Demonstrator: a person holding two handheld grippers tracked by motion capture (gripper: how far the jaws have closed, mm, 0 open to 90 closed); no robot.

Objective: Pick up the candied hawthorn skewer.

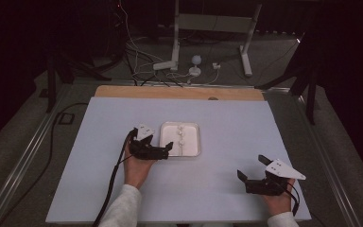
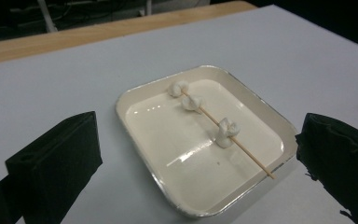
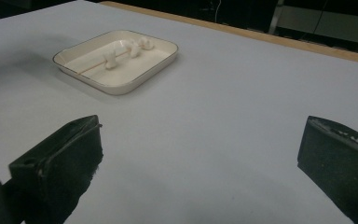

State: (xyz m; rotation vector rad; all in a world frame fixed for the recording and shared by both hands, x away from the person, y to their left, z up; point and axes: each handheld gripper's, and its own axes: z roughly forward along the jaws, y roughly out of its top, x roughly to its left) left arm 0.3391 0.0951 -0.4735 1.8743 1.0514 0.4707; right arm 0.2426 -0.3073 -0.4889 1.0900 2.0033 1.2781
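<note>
1. A shallow white rectangular tray with a metal rim (image 1: 194, 142) sits near the middle of the pale grey table (image 1: 227, 123).
2. In the tray lies a thin wooden skewer (image 2: 242, 150) threaded with three white marshmallows (image 2: 226, 132).
3. The left gripper (image 1: 163, 152) hovers at the tray's left edge, jaws wide and empty.
4. The right gripper (image 1: 251, 175) sits well apart at the near right, jaws wide and empty.

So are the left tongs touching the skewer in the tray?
Apart. In the left gripper view the open left tongs straddle the tray, with the skewer lying untouched between them.
</note>
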